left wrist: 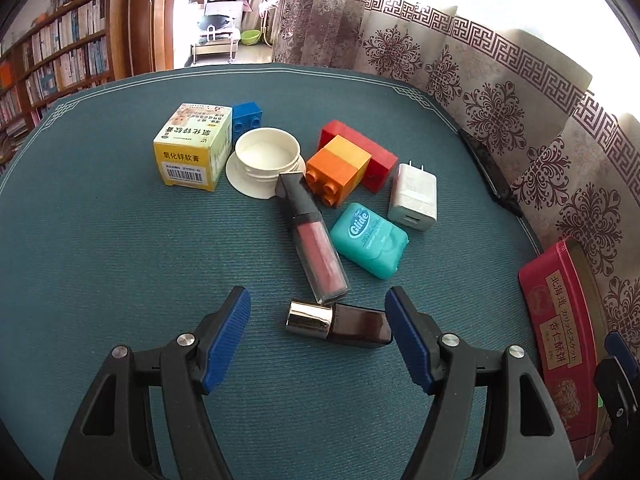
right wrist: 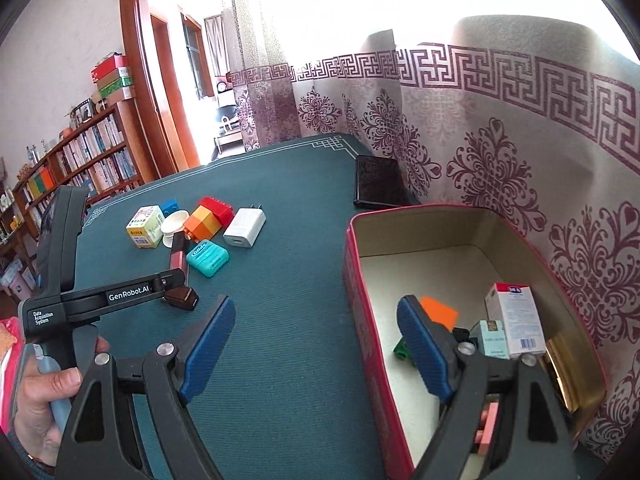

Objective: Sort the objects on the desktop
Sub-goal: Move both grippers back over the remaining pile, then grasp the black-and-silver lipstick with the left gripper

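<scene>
Left wrist view showed the left gripper (left wrist: 318,312) released, jaws straddling a small perfume bottle (left wrist: 340,322): likely light, rigid, slippery; grip its dark flat sides. Right gripper (right wrist: 316,326) released, empty.

Setting: a home, living room or study. Evidence: wooden bookshelf (left wrist: 60,56) packed with books beyond the bench's far left corner; patterned curtain (right wrist: 500,128) along its right edge; wood-framed doorway (right wrist: 168,92) opening onto another furnished room.

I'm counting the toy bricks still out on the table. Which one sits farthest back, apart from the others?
The blue brick, behind the yellow box. The red brick and orange brick sit together, right of the white lid.
</scene>
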A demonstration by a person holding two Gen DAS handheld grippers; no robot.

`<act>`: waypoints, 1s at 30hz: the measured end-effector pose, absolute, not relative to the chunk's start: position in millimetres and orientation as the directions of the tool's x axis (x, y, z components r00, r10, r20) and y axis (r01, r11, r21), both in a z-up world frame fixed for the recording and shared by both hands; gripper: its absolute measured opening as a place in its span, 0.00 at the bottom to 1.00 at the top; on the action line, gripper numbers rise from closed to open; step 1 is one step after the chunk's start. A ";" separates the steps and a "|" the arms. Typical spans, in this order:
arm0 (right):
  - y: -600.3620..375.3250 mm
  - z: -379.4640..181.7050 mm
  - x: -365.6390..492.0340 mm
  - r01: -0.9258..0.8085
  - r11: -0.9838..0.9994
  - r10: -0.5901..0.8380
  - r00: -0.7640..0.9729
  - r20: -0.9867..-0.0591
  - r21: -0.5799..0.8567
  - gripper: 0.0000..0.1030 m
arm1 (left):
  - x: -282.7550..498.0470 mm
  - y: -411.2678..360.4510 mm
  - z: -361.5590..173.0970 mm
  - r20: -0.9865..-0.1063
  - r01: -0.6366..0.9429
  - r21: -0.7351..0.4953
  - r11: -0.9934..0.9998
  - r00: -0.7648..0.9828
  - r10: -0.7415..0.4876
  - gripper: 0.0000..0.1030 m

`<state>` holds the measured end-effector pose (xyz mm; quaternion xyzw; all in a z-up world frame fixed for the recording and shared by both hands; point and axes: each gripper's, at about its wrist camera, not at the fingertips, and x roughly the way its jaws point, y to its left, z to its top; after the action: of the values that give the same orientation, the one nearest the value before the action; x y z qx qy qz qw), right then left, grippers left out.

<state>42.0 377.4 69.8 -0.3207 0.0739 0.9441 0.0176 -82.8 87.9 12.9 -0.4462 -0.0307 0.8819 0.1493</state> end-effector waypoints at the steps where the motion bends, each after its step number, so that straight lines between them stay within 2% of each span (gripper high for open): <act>1: 375.9 68.6 40.6 -0.076 -0.989 -0.018 -0.791 -0.612 0.127 0.84 | -83.2 88.2 11.4 -0.780 -0.239 -0.185 -0.953 -0.554 0.290 0.71; 5: 370.6 63.6 35.0 -0.062 -0.990 -0.032 -0.778 -0.627 0.128 0.84 | -83.8 92.2 7.5 -0.779 -0.258 -0.179 -0.950 -0.552 0.297 0.71; 8: 367.1 63.1 32.4 -0.059 -0.992 -0.027 -0.778 -0.627 0.115 0.89 | -84.1 92.9 5.8 -0.780 -0.262 -0.176 -0.949 -0.551 0.297 0.77; 13: 361.1 63.6 30.7 -0.046 -0.995 -0.020 -0.785 -0.620 0.090 0.91 | -82.1 91.6 3.6 -0.770 -0.277 -0.184 -0.943 -0.556 0.313 0.81; 30: 353.3 61.6 22.1 -0.045 -0.997 -0.007 -0.785 -0.619 0.068 0.93 | -78.5 86.8 5.7 -0.759 -0.311 -0.184 -0.933 -0.558 0.335 0.81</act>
<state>22.1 353.3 61.6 -0.3276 0.0395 0.9440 0.0099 -78.5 86.8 5.7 -0.4331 -0.0142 0.8825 0.1830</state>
